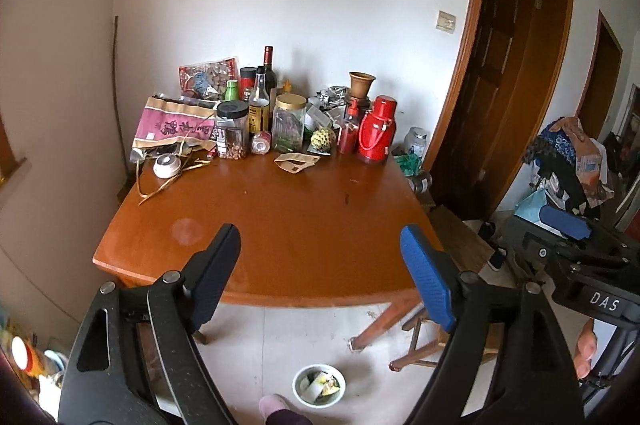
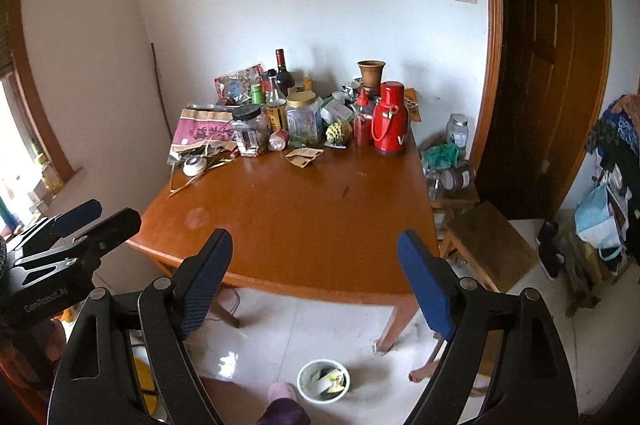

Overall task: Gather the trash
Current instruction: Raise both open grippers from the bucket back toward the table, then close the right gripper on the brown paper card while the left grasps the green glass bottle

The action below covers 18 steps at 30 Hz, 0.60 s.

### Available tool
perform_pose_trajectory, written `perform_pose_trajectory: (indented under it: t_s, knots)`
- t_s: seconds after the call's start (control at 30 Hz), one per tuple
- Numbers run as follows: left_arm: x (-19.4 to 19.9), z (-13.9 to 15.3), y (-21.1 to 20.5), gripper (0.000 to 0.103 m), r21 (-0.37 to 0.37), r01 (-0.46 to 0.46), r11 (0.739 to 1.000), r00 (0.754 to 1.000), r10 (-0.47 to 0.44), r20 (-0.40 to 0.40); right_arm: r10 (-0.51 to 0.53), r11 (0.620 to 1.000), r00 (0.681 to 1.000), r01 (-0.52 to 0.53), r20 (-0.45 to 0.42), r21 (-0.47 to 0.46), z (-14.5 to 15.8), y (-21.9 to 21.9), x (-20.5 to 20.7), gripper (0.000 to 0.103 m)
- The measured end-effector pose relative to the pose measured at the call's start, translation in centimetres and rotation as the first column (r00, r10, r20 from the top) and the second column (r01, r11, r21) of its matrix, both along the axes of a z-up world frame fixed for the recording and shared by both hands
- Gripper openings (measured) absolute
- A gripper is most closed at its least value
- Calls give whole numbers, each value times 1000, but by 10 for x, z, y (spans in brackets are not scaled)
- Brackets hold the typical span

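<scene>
Both black hand-held grippers, left (image 1: 320,257) and right (image 2: 314,265), are showing blue ribbed pads (image 1: 428,281), silver rivets and white lettering; the person is wearing a pink slipper (image 1: 274,405).

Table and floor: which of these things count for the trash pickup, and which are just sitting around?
Likely for the job:
- torn brown paper
- loose straw strips
- white bin on the floor, scraps inside

Just lying about:
- red thermos
- wine bottle
- gold-lidded jar
- clay pot

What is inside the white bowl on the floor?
The white bowl holds crumpled white paper and yellow-green scraps. What lies under them, and the bowl's bottom, is covered.
</scene>
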State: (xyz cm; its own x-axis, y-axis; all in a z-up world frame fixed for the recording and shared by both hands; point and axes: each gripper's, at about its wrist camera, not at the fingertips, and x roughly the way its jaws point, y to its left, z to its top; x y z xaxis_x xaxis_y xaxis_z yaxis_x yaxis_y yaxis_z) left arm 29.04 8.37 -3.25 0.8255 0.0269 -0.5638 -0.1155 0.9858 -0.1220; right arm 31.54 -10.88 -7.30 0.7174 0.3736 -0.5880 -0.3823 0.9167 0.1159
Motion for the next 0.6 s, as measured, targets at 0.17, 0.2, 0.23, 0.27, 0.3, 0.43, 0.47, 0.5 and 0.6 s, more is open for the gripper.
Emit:
perform_pose_trajectory:
  t_s: [0.17, 0.2, 0.23, 0.27, 0.3, 0.43, 0.47, 0.5, 0.6]
  knots:
    - [46, 2, 41, 82, -11, 1, 1000, 1000, -1, -6, 4, 1000, 1000, -4, -17, 17, 7, 31, 37, 82]
    - [56, 4, 49, 82, -9, 7, 1000, 1000, -7, -6, 0, 1000, 1000, 0, -18, 17, 8, 35, 42, 82]
    - [65, 5, 55, 82, -5, 14, 1000, 1000, -14, -5, -8, 1000, 1000, 8, -18, 19, 10, 41, 48, 82]
    - [73, 7, 62, 82, 2, 21, 1000, 1000, -21, -6, -16, 1000, 1000, 16, -17, 24, 12, 48, 55, 82]
    - [83, 8, 69, 82, 11, 29, 1000, 1000, -29, -7, -24, 999, 1000, 25, -18, 28, 14, 54, 63, 82]
    - [113, 8, 93, 82, 11, 60, 998, 998, -60, -11, -61, 998, 998, 61, -26, 30, 15, 72, 84, 82]
    - [120, 6, 98, 82, 11, 65, 998, 998, -65, -13, -68, 997, 997, 69, -32, 31, 13, 75, 89, 82]
    - [126, 4, 102, 82, 13, 65, 998, 998, -65, -17, -73, 997, 996, 75, -42, 31, 12, 79, 96, 82]
    - [143, -4, 112, 82, 3, 61, 998, 997, -61, -40, -74, 996, 994, 78, -85, 40, 5, 85, 115, 82]
